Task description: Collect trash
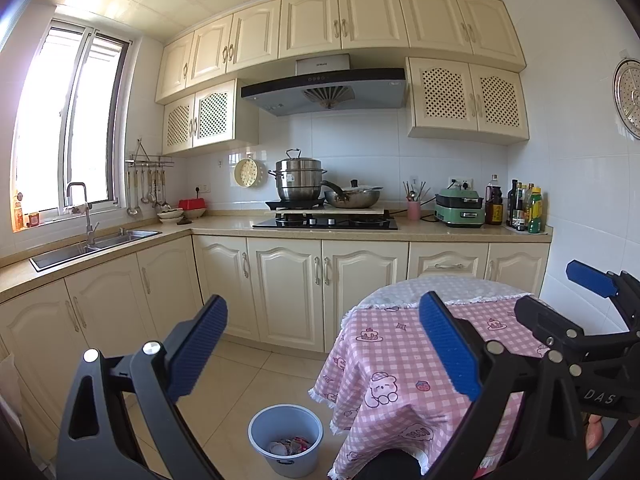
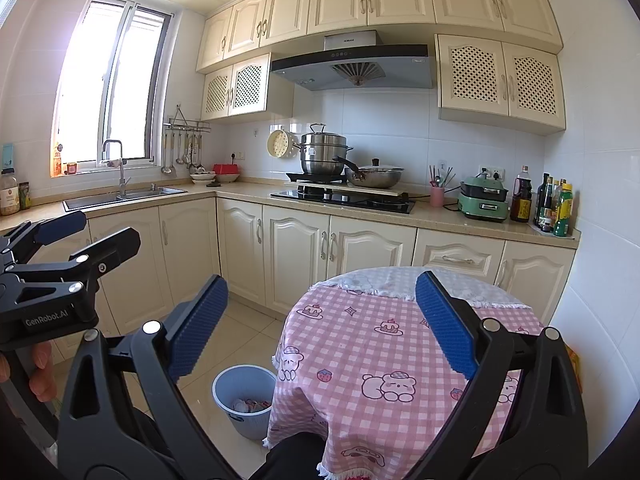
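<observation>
Holding both tools raised and level over the near edge of the round tabletop, apparently at rest between steps rather than reaching. Left tool [image 1: 323, 354] gaping wide, blue pads well apart, gripping nothing. Right tool [image 2: 322, 330] gaping just as wide, likewise carrying nothing; also showing at the right edge of the left view, just beside its partner. Fingertips of a hand [image 2: 42, 376] curling round the left tool's handle, at the left of the right view.

Lying directly beneath and ahead of the right tool, the tabletop [image 2: 384, 344] wearing a pink checked cloth with cartoon bears; showing no loose scraps on the visible part of it, which suggests the clearing is largely done. A white lacy cover [image 2: 396, 282] overlapping the far side, probably to protect that half.

Standing on the floor below the tools, between the left tool's pads in its own view and just beside the cloth's hanging hem, the blue bin [image 1: 285, 444], placed close for short drops. Holding crumpled wrappers [image 1: 289, 445] in its bottom — the collected trash.

Running beyond, cream cupboards [image 2: 296, 252], then a hob with a steel steamer pot [image 1: 297, 180] and a wok [image 1: 352, 198], a sink [image 1: 96, 246] off to the left under the window, bottles [image 2: 554, 208] off to the right.
</observation>
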`<action>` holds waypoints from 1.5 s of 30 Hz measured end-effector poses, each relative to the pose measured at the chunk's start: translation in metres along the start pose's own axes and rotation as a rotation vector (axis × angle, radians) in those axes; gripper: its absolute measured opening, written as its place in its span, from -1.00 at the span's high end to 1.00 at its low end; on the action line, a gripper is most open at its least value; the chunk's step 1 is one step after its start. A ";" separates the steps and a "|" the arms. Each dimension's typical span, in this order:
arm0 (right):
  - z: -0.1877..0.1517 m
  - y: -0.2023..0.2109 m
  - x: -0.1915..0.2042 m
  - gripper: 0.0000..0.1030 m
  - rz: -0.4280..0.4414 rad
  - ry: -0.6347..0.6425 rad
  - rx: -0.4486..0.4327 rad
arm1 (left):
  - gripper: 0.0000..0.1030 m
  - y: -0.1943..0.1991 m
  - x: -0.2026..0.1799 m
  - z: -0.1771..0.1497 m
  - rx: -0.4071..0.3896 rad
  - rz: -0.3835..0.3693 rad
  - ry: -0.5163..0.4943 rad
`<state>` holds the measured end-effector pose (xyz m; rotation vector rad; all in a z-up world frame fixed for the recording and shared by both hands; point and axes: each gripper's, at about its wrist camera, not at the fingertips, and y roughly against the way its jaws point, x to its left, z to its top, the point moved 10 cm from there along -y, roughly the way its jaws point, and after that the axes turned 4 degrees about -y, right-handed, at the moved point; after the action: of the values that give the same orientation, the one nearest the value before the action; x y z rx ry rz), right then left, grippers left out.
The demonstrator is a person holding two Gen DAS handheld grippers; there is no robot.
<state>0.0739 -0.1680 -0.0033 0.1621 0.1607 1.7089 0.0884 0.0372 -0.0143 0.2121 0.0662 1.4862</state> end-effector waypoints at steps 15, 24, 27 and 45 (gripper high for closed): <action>-0.003 -0.001 0.000 -0.81 0.002 0.001 0.006 | -0.84 -0.001 0.001 -0.002 0.006 -0.001 0.000; -0.006 -0.003 0.000 -0.81 0.003 0.006 0.008 | -0.84 -0.001 0.001 -0.003 0.007 0.000 -0.001; -0.005 -0.004 0.000 -0.81 0.005 0.006 0.012 | -0.84 -0.002 0.002 -0.005 0.009 -0.001 -0.001; -0.006 -0.008 -0.004 -0.81 0.009 0.006 0.021 | -0.84 -0.005 0.005 -0.011 0.019 -0.005 -0.001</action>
<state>0.0807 -0.1712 -0.0108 0.1737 0.1822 1.7174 0.0917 0.0431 -0.0257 0.2282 0.0798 1.4804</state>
